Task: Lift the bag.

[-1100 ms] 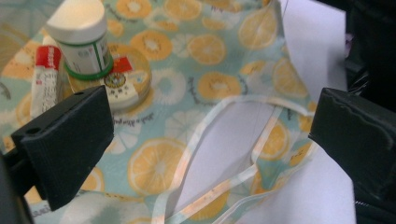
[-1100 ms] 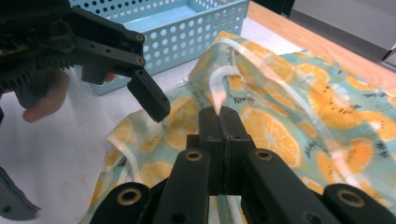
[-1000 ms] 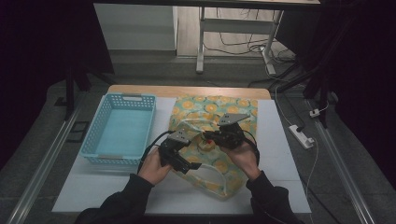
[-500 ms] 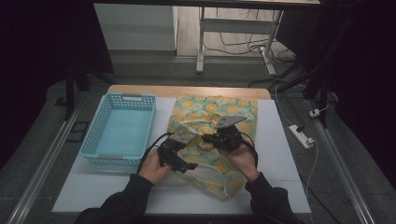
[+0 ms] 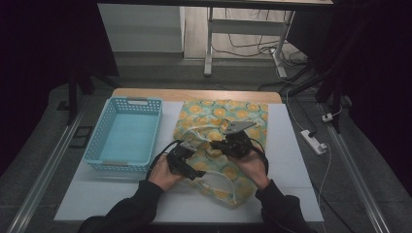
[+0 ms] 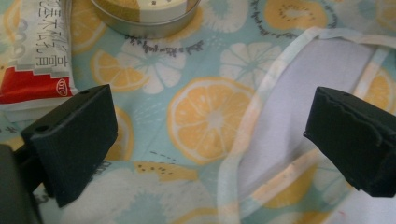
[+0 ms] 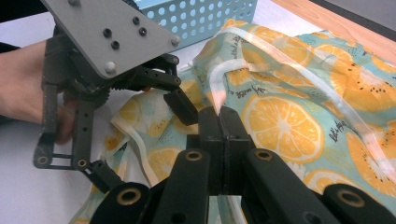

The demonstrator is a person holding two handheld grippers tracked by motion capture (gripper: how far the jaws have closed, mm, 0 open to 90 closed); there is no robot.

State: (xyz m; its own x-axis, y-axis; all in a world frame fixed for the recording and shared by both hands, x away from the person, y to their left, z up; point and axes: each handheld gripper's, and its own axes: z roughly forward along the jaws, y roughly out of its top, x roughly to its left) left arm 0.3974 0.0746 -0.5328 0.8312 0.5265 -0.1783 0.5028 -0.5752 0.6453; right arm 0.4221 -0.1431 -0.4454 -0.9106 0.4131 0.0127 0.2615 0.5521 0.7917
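Pinching the fruit-print bag's (image 5: 218,145) pale strap (image 7: 219,77) in your closed right gripper (image 7: 219,116), you have your left gripper (image 6: 205,140), jaws wide, over the mouth hem (image 6: 243,140) running twelve-to-six, nearer the five-o'clock jaw.

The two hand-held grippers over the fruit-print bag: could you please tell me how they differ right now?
The left hand-held gripper has its jaws wide apart with nothing pinched; the right hand-held gripper has its jaws pressed together on the edge of the fruit-print bag. The left sits nearer the blue basket, the right over the bag's middle. Both are black and work over the same bag.
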